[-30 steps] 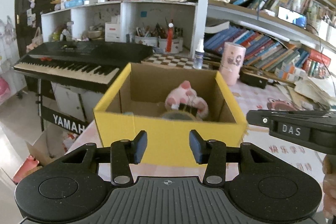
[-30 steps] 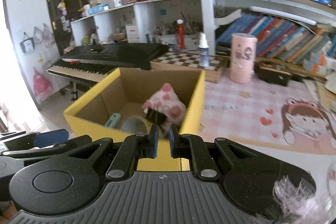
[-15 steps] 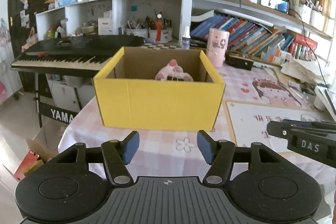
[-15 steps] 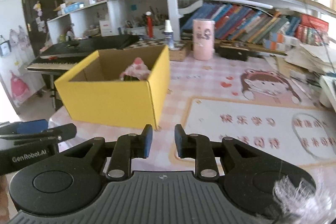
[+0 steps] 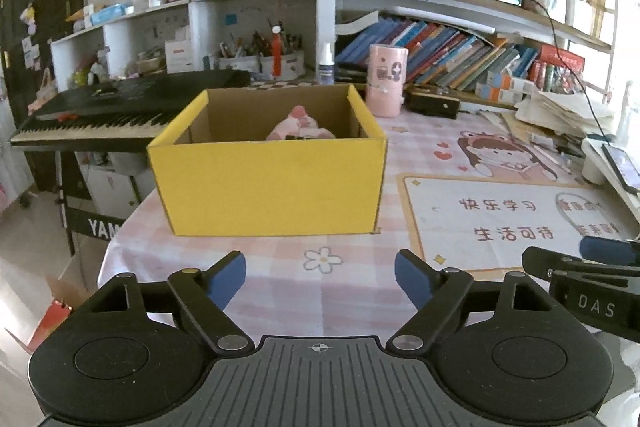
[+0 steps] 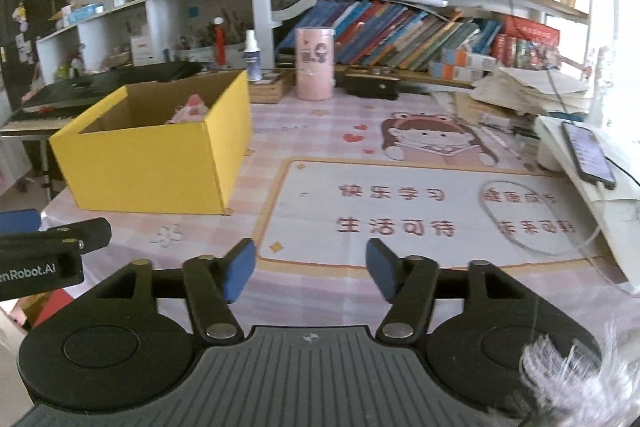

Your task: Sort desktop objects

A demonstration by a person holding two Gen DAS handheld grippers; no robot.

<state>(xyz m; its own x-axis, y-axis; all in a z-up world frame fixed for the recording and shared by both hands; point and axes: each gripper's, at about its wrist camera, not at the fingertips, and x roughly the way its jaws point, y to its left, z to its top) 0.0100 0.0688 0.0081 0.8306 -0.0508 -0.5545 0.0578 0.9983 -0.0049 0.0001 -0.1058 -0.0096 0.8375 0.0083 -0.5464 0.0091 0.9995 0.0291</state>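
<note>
At the far left, beyond the table's edge, a black keyboard (image 5: 120,107) stands on its frame, clear of the work. On the left part of the table (image 5: 280,267) sits the yellow box (image 5: 272,183), open at the top so things can be dropped in from above; a pink plush toy (image 5: 300,129) lies inside against the far wall, only its top showing over the rim. The box looks like the place the desktop things are sorted into, and the toy seems already put away.

Near the camera, the left tongs (image 5: 320,277) hover over the checked cloth just before the box, their blue pads spread wide with nothing between them; their jaws have just been opening. To the right, the right tongs (image 6: 310,267) hang over the near edge of the printed mat (image 6: 420,211), also spread and empty, their jaws likewise just opened. Both point slightly down at bare cloth, which suits a pause after a drop.

Farther right, a pink cylinder (image 6: 315,63) stands upright by the books, and a phone (image 6: 588,153) lies on a white stand at the right edge, cabled. Whether either is to be sorted I cannot tell.
</note>
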